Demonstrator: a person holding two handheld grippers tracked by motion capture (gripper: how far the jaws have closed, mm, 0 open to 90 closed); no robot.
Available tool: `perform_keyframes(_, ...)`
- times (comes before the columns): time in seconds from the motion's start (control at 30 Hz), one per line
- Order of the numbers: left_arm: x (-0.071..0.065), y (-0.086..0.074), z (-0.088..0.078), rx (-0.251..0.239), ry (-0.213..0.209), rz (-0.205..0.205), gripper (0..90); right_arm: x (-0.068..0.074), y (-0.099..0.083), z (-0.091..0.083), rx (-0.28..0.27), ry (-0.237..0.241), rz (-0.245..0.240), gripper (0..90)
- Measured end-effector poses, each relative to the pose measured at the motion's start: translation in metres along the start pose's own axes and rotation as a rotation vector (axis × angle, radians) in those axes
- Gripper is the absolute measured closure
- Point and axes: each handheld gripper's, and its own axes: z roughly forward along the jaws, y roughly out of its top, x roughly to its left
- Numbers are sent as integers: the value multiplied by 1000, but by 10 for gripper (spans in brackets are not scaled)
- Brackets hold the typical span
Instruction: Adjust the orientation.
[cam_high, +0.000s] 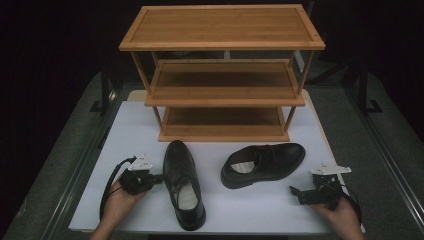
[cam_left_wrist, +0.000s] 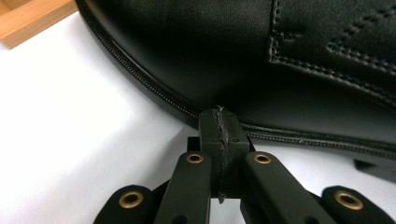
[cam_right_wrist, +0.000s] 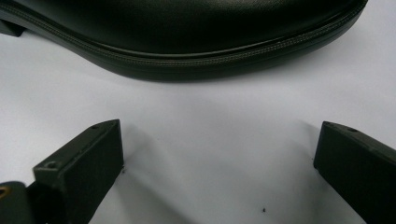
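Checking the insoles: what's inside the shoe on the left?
Inside the left shoe a pale insole shows at the heel opening; further in, the laced upper hides the toe end.

My left gripper's (cam_left_wrist: 219, 116) view crops the left shoe (cam_left_wrist: 261, 60) beyond the wooden rack (cam_left_wrist: 28, 18); its toe and heel are unseen.

left shoe (cam_high: 183, 183): black leather, upright, toe toward rack | right shoe (cam_high: 263, 163): black, upright, toe pointing right
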Motion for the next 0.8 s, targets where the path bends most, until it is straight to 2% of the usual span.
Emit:
perform_keyframes(0.33, 2, 12, 8, 1, -21, 11, 900, 0, 0, 0, 1, 0, 0, 11)
perform_keyframes(0.8, -3, 30, 20, -10, -29, 32, 900, 0, 0, 0, -2, -1, -1, 11)
